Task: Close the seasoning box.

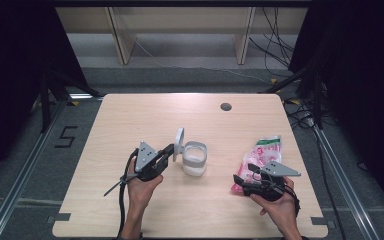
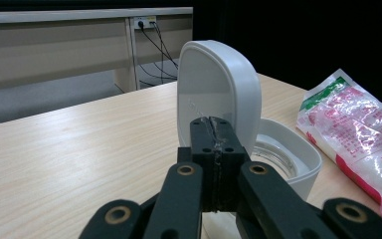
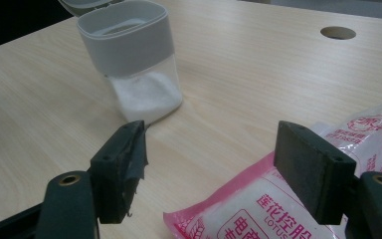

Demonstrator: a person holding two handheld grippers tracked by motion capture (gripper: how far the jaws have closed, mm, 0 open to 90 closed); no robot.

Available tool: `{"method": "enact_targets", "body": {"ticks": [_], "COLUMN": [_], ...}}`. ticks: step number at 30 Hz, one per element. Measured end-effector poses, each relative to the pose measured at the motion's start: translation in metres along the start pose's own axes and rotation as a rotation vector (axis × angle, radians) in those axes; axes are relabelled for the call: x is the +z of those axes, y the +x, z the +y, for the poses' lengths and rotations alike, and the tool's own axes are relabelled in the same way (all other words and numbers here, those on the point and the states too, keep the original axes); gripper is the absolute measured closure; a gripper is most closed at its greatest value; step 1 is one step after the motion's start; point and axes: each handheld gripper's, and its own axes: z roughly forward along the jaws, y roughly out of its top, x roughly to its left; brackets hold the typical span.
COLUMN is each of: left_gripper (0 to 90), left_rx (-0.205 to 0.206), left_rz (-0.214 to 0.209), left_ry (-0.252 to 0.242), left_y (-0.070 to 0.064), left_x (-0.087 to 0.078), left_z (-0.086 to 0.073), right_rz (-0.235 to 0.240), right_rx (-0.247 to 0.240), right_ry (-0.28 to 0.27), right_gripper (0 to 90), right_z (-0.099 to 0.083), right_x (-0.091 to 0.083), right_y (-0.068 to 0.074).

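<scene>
While the left tool [image 1: 169,151] pinches the hinged lid [image 2: 218,94] of the salt jar [image 1: 195,159], jaws clamped on the lid's lower edge, the lid stands upright over the open mouth. Jar sits near the middle of the desk [image 1: 130,115], part full of white grains. Right tool [image 3: 219,169] hovers with jaws wide apart above the near end of the pink salt bag [image 3: 258,209], by the desk's right edge. To do this well: hold the lid steady and fully back, then close squarely on the bag's corner so nothing spills. Bag lies just under the right jaws; jar well left of them.
</scene>
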Motion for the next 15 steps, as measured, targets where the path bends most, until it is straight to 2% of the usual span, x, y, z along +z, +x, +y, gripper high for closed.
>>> {"method": "enact_targets", "body": {"ticks": [2,3,5,15], "left_gripper": [89.0,89.0,89.0,88.8], "left_rx": [0.004,0.005,0.004,0.011], "left_rz": [-0.005,0.000,-0.003,-0.038], "left_ry": [-0.004,0.002,0.003,-0.003], "left_y": [-0.001,-0.001,-0.002,-0.013], "left_x": [0.001,0.000,0.001,0.006], "left_z": [0.000,0.001,0.002,0.001], "right_rz": [0.000,-0.001,0.003,0.000], "right_rx": [0.011,-0.011,-0.018,-0.011], "right_ry": [0.004,-0.006,-0.006,-0.014], "right_gripper": [30.1,30.1,30.1,30.3], "right_z": [0.000,0.000,0.000,0.000], "right_x": [0.000,0.000,0.000,0.000], "right_y": [0.001,-0.001,-0.002,-0.001]}}
